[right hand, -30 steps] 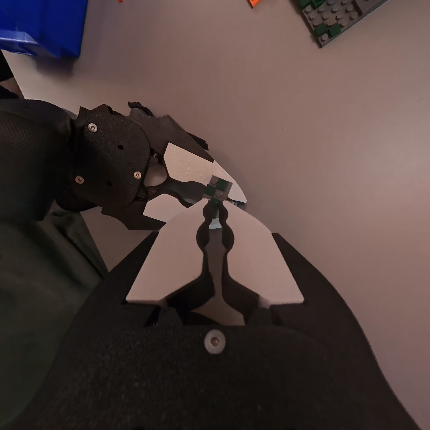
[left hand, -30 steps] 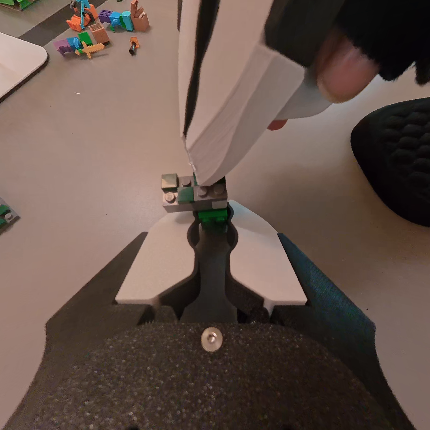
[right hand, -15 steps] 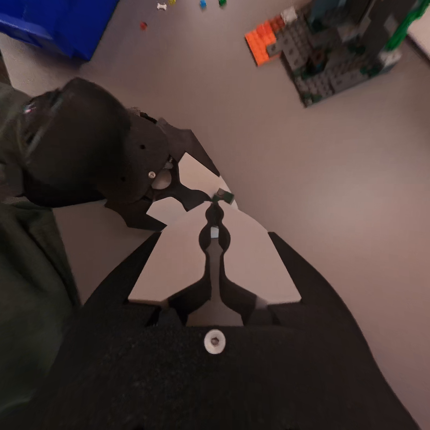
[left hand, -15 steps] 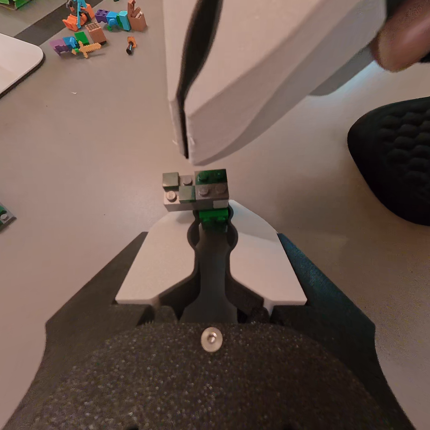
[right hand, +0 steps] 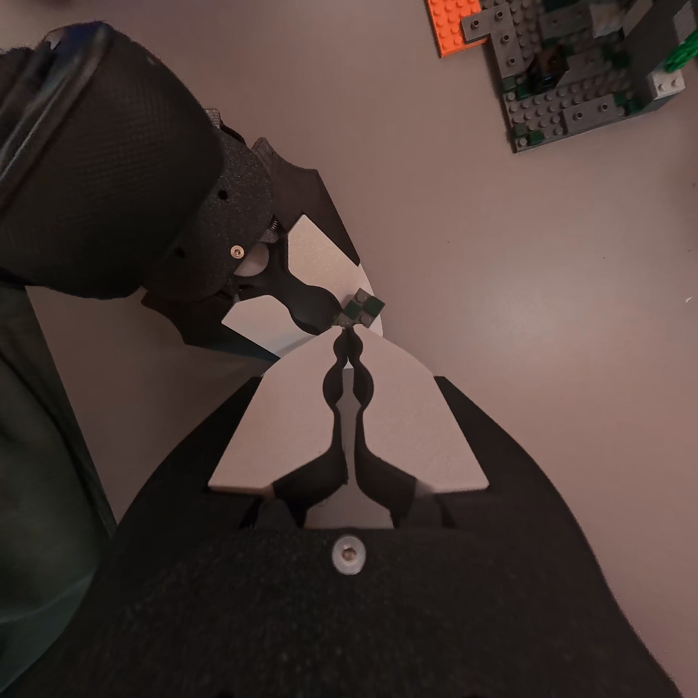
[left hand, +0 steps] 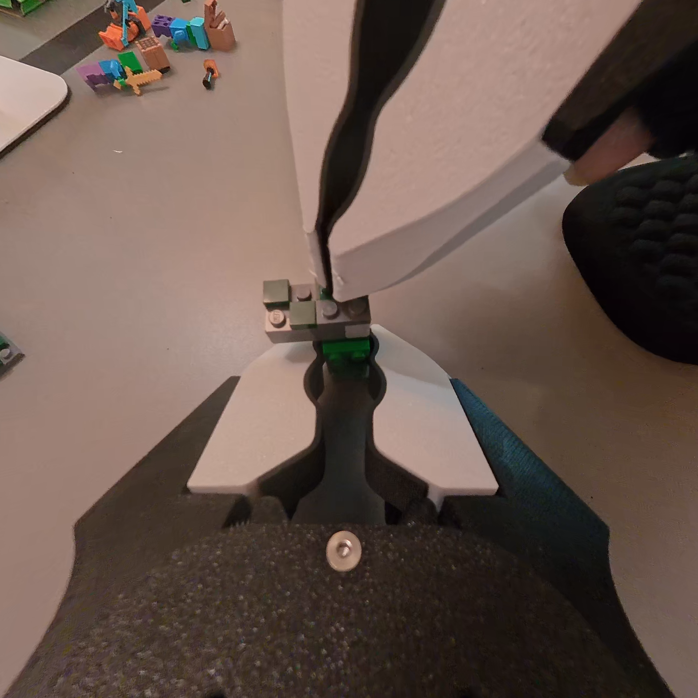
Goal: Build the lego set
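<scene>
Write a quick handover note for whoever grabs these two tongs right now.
Left tongs: shut on the small grey-green assembly, gripping its green brick underneath, held above the table.
Right tongs: shut, tips pressing on the assembly's top, right-hand end.
Main build sits apart on the table; loose coloured pieces lie farther off.
Done: small assembly partly built.
Left: finish pressing, then join it to the main build.

No readable text, label, number or sign shows in either view.
</scene>
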Action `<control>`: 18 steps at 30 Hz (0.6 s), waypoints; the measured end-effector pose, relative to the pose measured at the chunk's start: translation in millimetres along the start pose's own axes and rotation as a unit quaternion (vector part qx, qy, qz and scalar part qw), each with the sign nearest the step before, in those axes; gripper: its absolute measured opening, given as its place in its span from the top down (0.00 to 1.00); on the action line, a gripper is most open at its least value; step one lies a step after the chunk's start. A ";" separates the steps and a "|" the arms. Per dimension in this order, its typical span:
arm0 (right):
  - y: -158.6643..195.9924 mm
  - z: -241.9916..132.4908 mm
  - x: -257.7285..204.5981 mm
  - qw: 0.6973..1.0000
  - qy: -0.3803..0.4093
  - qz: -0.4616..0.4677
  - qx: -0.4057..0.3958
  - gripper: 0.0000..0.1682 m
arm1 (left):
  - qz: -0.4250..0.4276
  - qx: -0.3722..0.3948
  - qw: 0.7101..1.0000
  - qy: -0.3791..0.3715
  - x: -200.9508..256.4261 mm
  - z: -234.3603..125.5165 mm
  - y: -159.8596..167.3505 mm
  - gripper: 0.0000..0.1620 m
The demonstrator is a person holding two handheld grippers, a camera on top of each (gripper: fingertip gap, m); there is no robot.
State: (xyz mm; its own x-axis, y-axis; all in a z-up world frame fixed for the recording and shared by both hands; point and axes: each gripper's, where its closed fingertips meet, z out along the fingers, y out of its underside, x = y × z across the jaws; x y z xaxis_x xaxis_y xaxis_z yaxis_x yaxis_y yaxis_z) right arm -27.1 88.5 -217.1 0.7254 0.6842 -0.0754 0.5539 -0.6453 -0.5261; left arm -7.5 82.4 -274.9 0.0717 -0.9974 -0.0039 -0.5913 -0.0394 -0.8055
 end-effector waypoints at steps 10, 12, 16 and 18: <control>2.5 -0.3 -0.7 0.999 0.016 -0.024 -0.028 1.00 | 0.004 -0.001 1.000 -0.003 0.1 0.1 0.0 0.88; 3.4 -0.4 -1.0 0.999 0.014 -0.021 -0.029 1.00 | 0.003 -0.001 1.000 -0.002 0.1 0.1 0.1 0.88; 1.6 0.1 -0.9 1.000 0.014 -0.015 -0.013 1.00 | 0.001 0.000 1.000 -0.001 -0.1 -0.2 0.0 0.88; -0.1 -0.8 -1.8 1.000 0.001 0.000 0.006 1.00 | 0.000 0.000 1.000 0.000 -0.1 -0.3 0.1 0.88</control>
State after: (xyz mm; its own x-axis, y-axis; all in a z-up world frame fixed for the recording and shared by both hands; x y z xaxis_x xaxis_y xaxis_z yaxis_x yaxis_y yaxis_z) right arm -28.1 87.1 -216.2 0.7257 0.6841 -0.0732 0.5494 -0.6402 -0.5370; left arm -7.8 82.4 -274.8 0.0725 -0.9974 -0.0038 -0.5911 -0.0399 -0.8056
